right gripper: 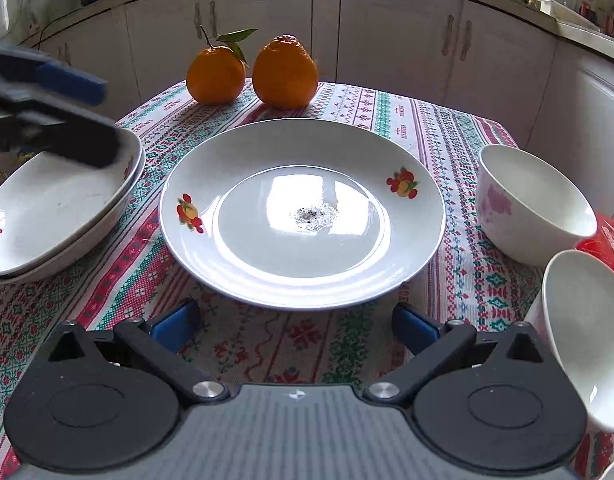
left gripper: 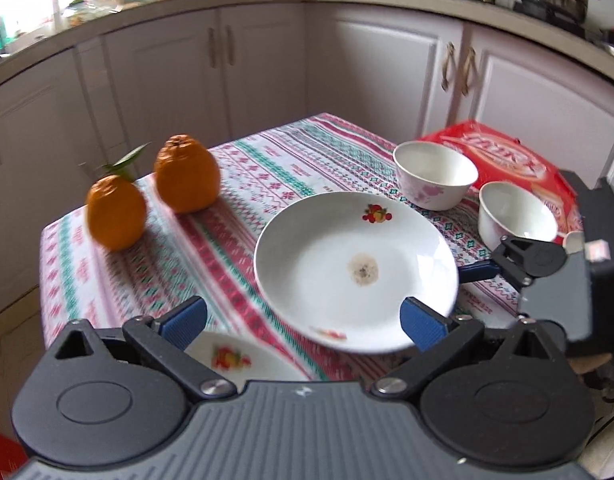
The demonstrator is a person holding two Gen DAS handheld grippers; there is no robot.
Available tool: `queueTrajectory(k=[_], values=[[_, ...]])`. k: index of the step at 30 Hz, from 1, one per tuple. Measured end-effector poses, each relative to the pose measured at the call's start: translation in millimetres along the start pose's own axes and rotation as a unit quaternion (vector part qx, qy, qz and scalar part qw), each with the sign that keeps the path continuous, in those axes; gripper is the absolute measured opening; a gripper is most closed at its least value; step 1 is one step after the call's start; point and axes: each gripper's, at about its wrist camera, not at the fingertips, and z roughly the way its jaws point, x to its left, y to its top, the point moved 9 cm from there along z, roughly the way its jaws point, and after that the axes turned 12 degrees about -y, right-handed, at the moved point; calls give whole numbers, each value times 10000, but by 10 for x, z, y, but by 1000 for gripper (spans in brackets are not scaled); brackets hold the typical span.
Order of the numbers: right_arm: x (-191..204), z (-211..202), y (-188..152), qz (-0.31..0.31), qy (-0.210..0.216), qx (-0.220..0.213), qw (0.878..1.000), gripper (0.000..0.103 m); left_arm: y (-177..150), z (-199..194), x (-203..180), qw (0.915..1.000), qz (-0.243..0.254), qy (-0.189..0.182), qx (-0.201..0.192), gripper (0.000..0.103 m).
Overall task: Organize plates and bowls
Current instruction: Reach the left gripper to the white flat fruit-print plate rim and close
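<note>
A white plate (left gripper: pixel 355 272) (right gripper: pixel 303 212) with fruit prints and a dark smudge at its centre lies on the patterned tablecloth (right gripper: pixel 459 128). My right gripper (right gripper: pixel 295 328) stands open just short of its near rim, holding nothing. One of its fingers (left gripper: pixel 479 270) shows beside the plate's right edge. My left gripper (left gripper: pixel 303 320) is open and empty, hovering over two stacked fruit-print plates (left gripper: pixel 235 360) (right gripper: pixel 59 216) to the left. Two white bowls (left gripper: pixel 435 176) (left gripper: pixel 515 216) sit to the right, the flowered one (right gripper: pixel 535 208) farther and the plain one (right gripper: pixel 587 336) closer.
Two oranges (left gripper: pixel 187 176) (left gripper: pixel 115 212) (right gripper: pixel 285 72) (right gripper: pixel 215 76) stand at the table's far side. A red package (left gripper: pixel 507 156) (right gripper: pixel 607 240) lies under the bowls. White kitchen cabinets (right gripper: pixel 391 28) surround the small table.
</note>
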Motion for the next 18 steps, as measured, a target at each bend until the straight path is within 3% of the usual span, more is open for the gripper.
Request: queueTrajectory(k=[11,18], values=[[-58,56,30,5,-1,-36,10000,103,314,772,239,9949,104,-604,802,99],[-80,75,45,-2,4,-75,10000,103,344,1103,303,9871,131,-857,1349,90]])
